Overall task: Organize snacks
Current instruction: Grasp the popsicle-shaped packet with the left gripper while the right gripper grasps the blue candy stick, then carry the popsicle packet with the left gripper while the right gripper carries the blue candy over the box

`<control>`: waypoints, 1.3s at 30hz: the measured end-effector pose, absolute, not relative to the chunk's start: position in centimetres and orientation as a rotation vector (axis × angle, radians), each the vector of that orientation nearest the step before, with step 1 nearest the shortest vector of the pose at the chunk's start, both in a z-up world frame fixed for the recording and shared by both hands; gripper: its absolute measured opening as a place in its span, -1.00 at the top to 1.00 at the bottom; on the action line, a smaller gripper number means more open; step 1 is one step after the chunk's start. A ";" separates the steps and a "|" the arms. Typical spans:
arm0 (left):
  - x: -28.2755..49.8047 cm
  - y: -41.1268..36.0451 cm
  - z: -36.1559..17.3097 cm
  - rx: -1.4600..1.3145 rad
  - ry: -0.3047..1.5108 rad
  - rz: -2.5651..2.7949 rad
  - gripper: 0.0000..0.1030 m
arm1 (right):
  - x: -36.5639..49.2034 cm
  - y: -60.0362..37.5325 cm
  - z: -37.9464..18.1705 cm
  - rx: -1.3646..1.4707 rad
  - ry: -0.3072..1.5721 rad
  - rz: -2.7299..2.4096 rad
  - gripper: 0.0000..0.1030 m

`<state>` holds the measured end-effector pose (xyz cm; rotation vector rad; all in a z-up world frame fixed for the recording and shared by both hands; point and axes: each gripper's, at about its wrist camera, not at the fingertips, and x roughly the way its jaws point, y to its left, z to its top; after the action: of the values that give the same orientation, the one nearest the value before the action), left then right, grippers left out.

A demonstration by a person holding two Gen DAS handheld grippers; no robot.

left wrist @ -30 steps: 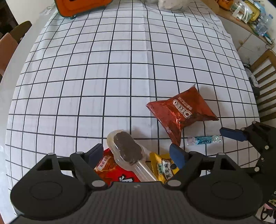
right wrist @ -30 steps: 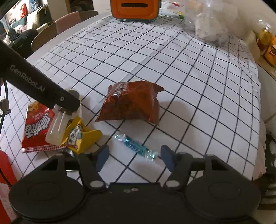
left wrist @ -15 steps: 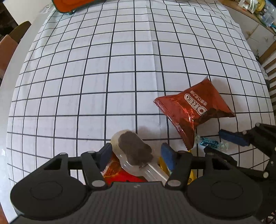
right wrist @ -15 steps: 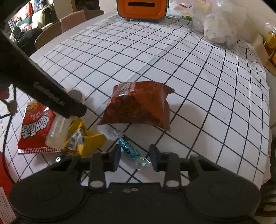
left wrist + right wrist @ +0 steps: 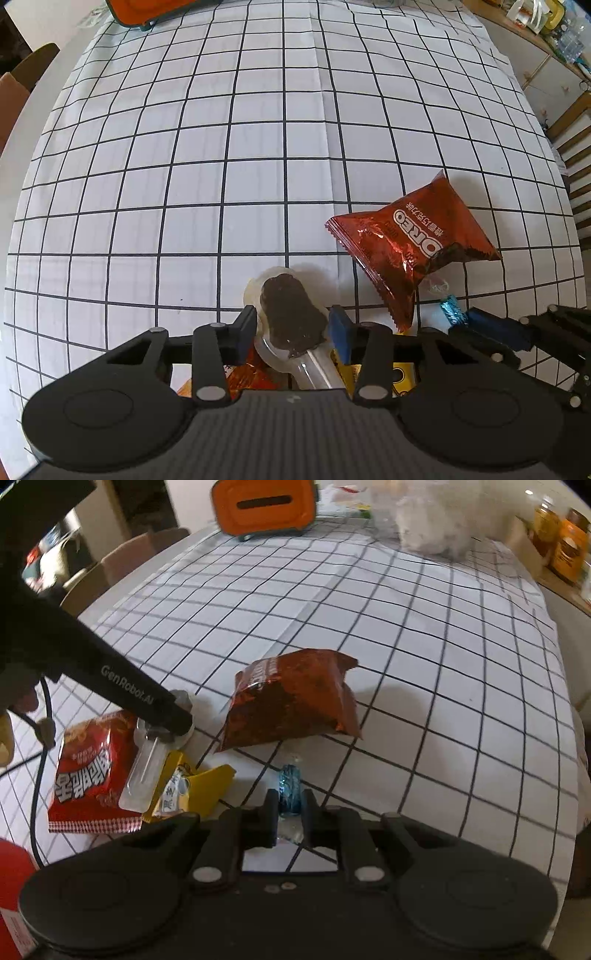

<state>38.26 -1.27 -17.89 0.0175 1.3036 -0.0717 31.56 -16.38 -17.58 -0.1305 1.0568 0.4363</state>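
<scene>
At the near edge of the surface (image 5: 258,147), the right gripper (image 5: 290,808) has just closed on a blue-wrapped candy (image 5: 290,788), while the left gripper (image 5: 291,328) has been narrowing around a clear-wrapped chocolate ice-cream bar (image 5: 291,317), its pads at the wrapper's sides. The bar lies atop a red snack packet (image 5: 88,768) and a yellow packet (image 5: 199,790), an Oreo bag (image 5: 413,247) just beyond. Farther off, the gridded cloth runs open to an orange case (image 5: 266,506) at the far edge.

We are losing most of the red packet (image 5: 251,376) and yellow packet (image 5: 399,376) behind the left gripper (image 5: 293,328); the orange case (image 5: 264,507) far ahead is getting cropped.
</scene>
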 end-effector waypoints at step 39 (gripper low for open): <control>24.9 -0.3 -4.1 0.011 1.145 -0.180 0.25 | 14.8 -20.6 -2.4 0.058 0.928 0.453 0.78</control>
<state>24.89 -0.29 -4.10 0.0113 1.1451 -0.1795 14.79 -20.58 -2.40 0.0578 0.9277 0.4532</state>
